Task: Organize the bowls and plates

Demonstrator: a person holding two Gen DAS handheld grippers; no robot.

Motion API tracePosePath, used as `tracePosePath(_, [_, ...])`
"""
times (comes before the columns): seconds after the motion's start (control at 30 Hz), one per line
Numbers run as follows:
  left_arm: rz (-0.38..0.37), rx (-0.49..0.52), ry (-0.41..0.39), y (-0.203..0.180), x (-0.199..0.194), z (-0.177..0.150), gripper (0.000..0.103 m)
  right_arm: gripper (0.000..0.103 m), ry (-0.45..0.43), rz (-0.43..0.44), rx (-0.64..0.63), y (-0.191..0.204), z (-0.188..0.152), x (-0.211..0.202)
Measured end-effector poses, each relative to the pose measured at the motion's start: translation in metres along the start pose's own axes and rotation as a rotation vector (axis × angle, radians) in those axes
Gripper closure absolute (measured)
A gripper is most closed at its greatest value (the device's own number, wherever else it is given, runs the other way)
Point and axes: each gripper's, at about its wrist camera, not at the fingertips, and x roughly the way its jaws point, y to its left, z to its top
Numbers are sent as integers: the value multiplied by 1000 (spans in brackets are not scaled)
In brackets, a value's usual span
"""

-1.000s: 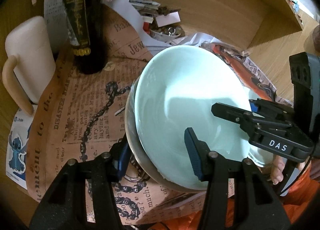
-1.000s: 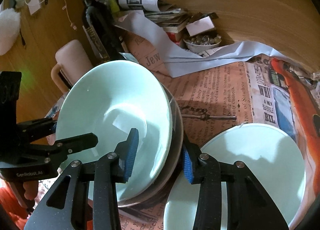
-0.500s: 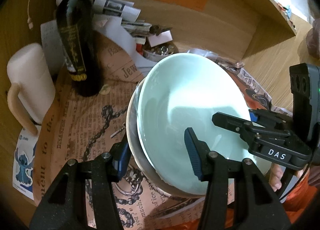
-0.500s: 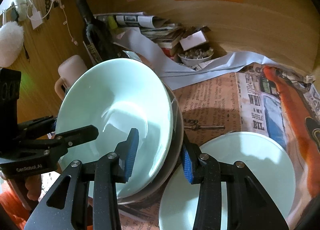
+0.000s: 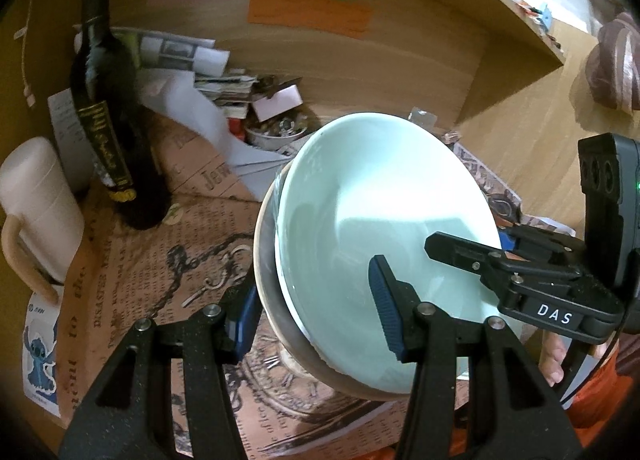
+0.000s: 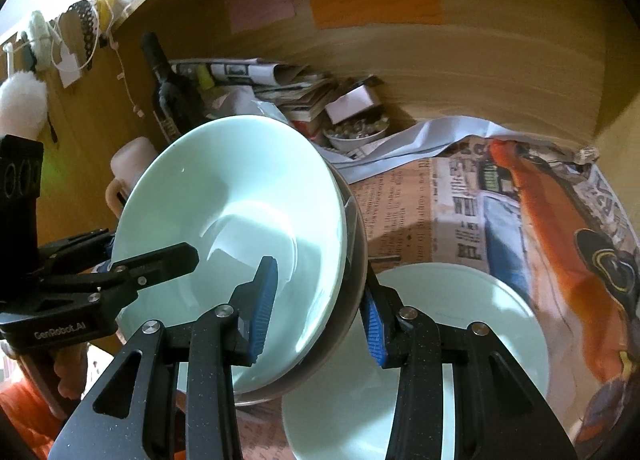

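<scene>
A pale green bowl sits nested in a grey metal bowl; the stack is tilted and held in the air. My left gripper is shut on the stack's near rim, one pad inside and one outside. My right gripper is shut on the opposite rim of the same stack. Each gripper shows in the other's view. A pale green plate lies flat on the newspaper below the right gripper.
A dark wine bottle and a cream mug stand at the left. Folded papers and a small dish of bits lie against the wooden back wall. Newspaper covers the shelf floor.
Both grippers have lifted the bowl stack higher off the newspaper and tilted it more. The bottle, mug and plate have dropped lower in view; the back wall shows more.
</scene>
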Motion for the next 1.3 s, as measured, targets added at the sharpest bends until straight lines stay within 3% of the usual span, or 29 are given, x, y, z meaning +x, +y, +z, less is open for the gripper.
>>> tracePosePath(0.77, [-100,106,12,-69,13,8,51,67,-71,-93,80,-48,-22,-55])
tracePosePath(1.3, [-145,142,58,-100,27,1,51,67,-60,-131,137,-72,-46,-71])
